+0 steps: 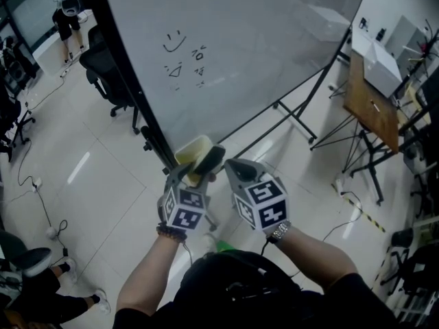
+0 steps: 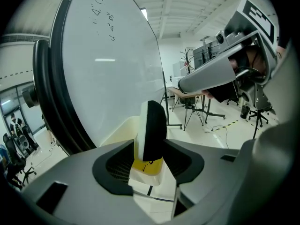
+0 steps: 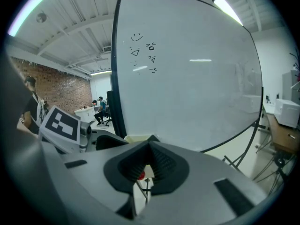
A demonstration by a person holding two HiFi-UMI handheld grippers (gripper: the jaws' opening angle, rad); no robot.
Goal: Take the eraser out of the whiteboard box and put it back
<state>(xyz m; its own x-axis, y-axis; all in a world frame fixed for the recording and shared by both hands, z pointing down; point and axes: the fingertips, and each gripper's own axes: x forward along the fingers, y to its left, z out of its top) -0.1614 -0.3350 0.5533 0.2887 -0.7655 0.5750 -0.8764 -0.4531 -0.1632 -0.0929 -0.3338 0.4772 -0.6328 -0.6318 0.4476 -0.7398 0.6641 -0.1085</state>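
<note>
Before the whiteboard [image 1: 240, 60], I am holding my left gripper [image 2: 152, 161] released around the eraser [image 2: 152, 125], seemingly resting upright in the whiteboard box [image 2: 119, 128] at twelve o'clock, with my right gripper [image 3: 149, 163] clenched empty, so I judge I am finishing the return and next needing a straight, clean withdrawal.

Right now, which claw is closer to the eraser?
Left. The left claw has the eraser between its open jaws; the right claw, shut, sits just beside it.
</note>
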